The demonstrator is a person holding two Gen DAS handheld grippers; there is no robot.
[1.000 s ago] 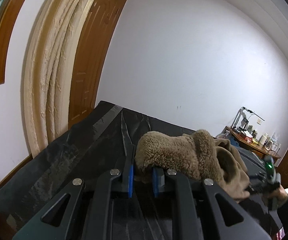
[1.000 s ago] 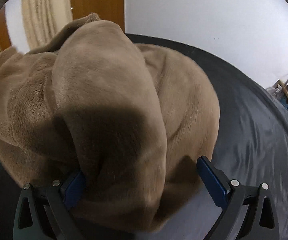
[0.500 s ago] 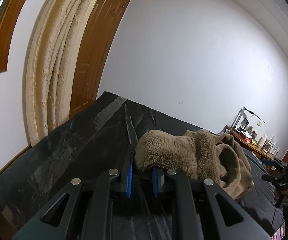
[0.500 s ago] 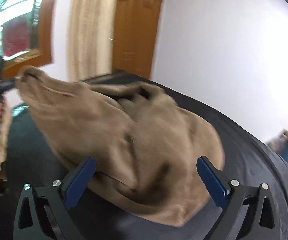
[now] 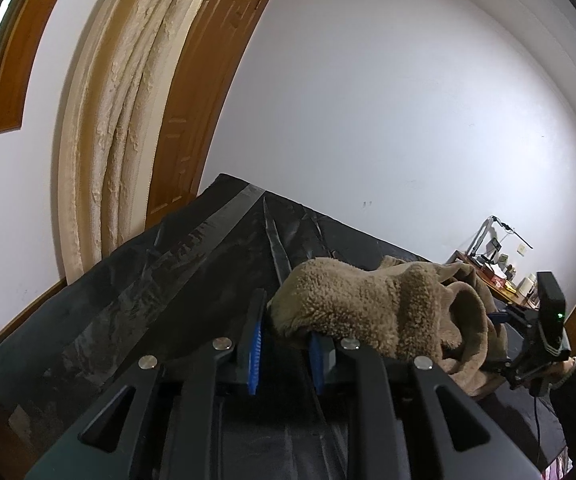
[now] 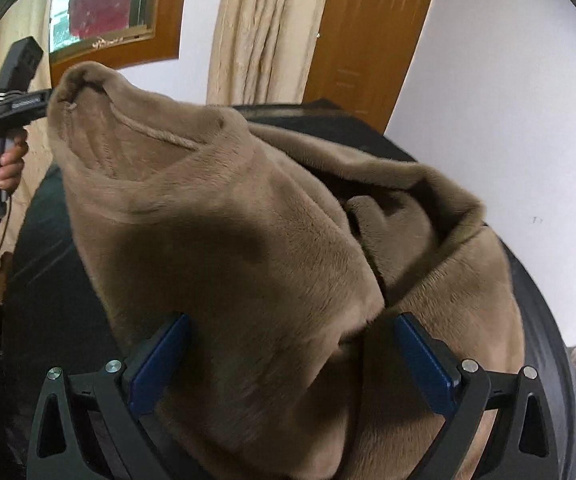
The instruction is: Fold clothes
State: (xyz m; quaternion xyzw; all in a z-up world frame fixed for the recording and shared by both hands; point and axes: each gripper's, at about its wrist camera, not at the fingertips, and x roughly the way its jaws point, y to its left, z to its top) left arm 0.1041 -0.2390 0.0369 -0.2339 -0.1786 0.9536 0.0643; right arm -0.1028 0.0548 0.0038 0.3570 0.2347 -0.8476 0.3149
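Observation:
A brown fleece garment point(image 6: 288, 240) lies in a heap on the black-covered table point(image 5: 167, 292). My left gripper point(image 5: 285, 344) is shut on one fluffy corner of the garment point(image 5: 348, 304) and lifts it; it also shows at the upper left of the right wrist view point(image 6: 49, 100), pinching that corner. My right gripper point(image 6: 292, 356) is open, its blue pads point(image 6: 159, 356) wide apart on either side of a thick fold of the garment. It also shows at the right edge of the left wrist view point(image 5: 496, 318), close against the cloth.
A cream curtain point(image 5: 115, 120) and a wooden door point(image 5: 203, 92) stand behind the table's far left corner. A window point(image 6: 99, 4) is at the left. A cluttered desk point(image 5: 500, 268) is at the far right, against the white wall.
The right gripper let go of the cloth and drew back, then came in again with open jaws around a fold. The left gripper kept its hold and lifted the corner slightly.

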